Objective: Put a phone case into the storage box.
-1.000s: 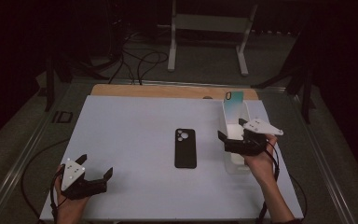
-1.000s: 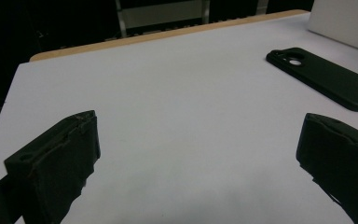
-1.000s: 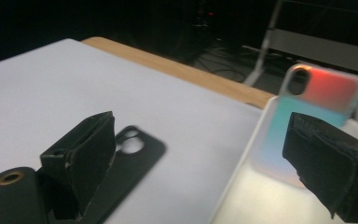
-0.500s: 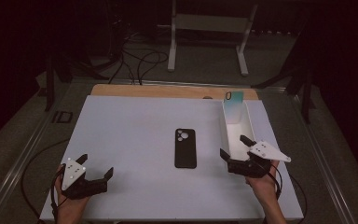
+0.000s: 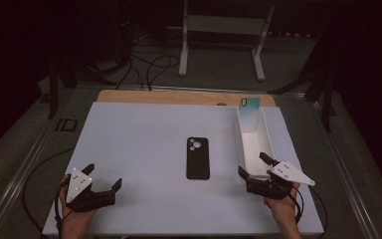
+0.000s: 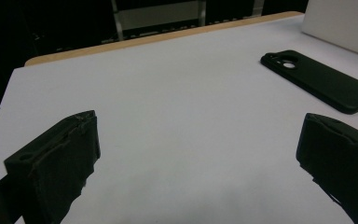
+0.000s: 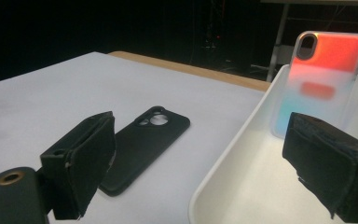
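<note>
We see a white worktop (image 5: 144,144) with a bare wooden strip along its far edge, set in a dark room; beyond that edge a grey metal stand (image 5: 222,40) sits on the floor with black cables (image 5: 144,64) looped beside it, and dark rails run along both sides of the worktop. A black phone case (image 5: 198,158) lies flat, back up, camera cutout at its far end, near the middle of the worktop. Just right of the black phone case stands a long white bin (image 5: 252,142), and a translucent case (image 5: 249,113), teal in the high view and orange-to-teal in the right gripper view, leans upright against the bin's far end wall. Our left hand-held gripper (image 5: 102,184) rests at the near left corner, well left of the black phone case, jaws spread wide with nothing between them. Our right hand-held gripper (image 5: 254,167) sits at the near end of the white bin, jaws wide and empty, one over the bin's interior and the other toward the black phone case, not touching it.
</note>
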A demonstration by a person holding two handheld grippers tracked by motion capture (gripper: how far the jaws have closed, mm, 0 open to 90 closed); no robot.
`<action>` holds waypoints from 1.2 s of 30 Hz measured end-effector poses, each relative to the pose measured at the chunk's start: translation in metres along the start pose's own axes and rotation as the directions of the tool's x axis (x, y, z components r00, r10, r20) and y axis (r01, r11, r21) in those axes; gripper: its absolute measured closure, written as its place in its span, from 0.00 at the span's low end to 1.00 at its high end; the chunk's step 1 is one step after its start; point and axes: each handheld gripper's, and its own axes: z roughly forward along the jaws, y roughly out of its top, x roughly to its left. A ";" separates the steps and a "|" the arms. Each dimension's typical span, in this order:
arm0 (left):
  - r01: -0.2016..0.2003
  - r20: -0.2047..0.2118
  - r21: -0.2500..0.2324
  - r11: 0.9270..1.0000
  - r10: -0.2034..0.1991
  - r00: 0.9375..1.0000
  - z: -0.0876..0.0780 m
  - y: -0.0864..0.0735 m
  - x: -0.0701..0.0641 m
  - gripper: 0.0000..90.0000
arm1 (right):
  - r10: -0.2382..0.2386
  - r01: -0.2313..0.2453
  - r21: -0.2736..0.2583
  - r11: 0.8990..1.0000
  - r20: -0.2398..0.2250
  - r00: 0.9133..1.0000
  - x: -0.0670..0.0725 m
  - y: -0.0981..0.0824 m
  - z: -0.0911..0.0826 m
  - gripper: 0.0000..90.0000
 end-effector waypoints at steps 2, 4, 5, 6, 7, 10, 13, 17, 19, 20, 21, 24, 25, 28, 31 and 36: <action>-0.001 0.006 0.001 1.000 0.001 1.000 0.000 0.001 -0.001 0.00 | 0.000 0.000 0.001 1.000 0.002 1.000 0.000 -0.001 0.000 0.11; -0.003 0.014 0.002 1.000 0.003 1.000 0.001 0.003 -0.003 0.00 | -0.001 0.001 0.007 1.000 -0.001 1.000 0.000 -0.002 0.001 0.11; 0.000 0.017 0.000 1.000 0.000 1.000 0.002 0.004 -0.004 0.00 | -0.002 0.002 0.008 1.000 0.000 1.000 0.000 -0.003 0.002 0.11; 0.002 0.022 -0.002 1.000 -0.002 1.000 0.002 0.005 -0.004 0.00 | -0.002 0.002 0.007 1.000 -0.001 1.000 0.000 -0.003 0.002 0.11; 0.004 0.027 -0.004 1.000 -0.004 1.000 0.003 0.007 -0.005 0.00 | -0.003 0.003 0.009 1.000 -0.003 1.000 0.000 -0.003 0.002 0.11; 0.009 0.050 -0.011 1.000 -0.009 0.999 0.005 0.014 -0.008 0.00 | -0.009 0.009 0.007 1.000 -0.001 1.000 0.000 -0.002 0.002 0.11; -0.003 0.076 -0.011 1.000 0.003 0.997 0.010 0.021 -0.015 0.00 | -0.006 0.006 0.004 1.000 0.001 1.000 0.000 -0.001 0.002 0.11; -0.022 0.119 -0.010 1.000 0.023 0.993 0.021 0.032 -0.026 0.00 | -0.003 0.003 0.001 1.000 0.001 1.000 0.000 -0.001 0.001 0.11; -0.032 0.137 -0.011 0.999 0.033 0.990 0.027 0.038 -0.030 0.00 | 0.017 -0.017 0.000 1.000 0.006 1.000 -0.001 -0.001 0.001 0.13; -0.035 0.145 -0.011 0.999 0.036 0.989 0.030 0.041 -0.033 0.00 | 0.019 -0.019 0.001 1.000 0.005 1.000 -0.001 -0.001 0.001 0.13; -0.040 0.154 -0.013 0.999 0.041 0.987 0.033 0.044 -0.036 0.00 | 0.017 -0.017 -0.001 1.000 0.004 1.000 -0.001 -0.001 0.001 0.13; -0.053 0.181 -0.013 0.998 0.055 0.982 0.042 0.054 -0.044 0.00 | 0.017 -0.017 -0.002 1.000 0.001 1.000 0.000 -0.001 0.000 0.13; -0.058 0.190 -0.011 0.998 0.059 0.980 0.045 0.057 -0.047 0.00 | 0.017 -0.017 -0.003 1.000 0.001 1.000 -0.001 -0.001 0.000 0.13; -0.069 0.213 -0.005 0.998 0.068 0.975 0.055 0.065 -0.054 0.00 | 0.021 -0.021 -0.002 1.000 0.001 1.000 -0.001 -0.002 0.000 0.13; -0.081 0.230 0.002 0.997 0.078 0.970 0.064 0.071 -0.061 0.00 | 0.024 -0.024 -0.006 1.000 0.004 1.000 -0.002 -0.003 0.000 0.13; -0.078 0.261 0.020 0.997 0.070 0.963 0.081 0.076 -0.070 0.00 | 0.024 -0.024 -0.005 1.000 0.005 1.000 -0.003 -0.004 0.000 0.13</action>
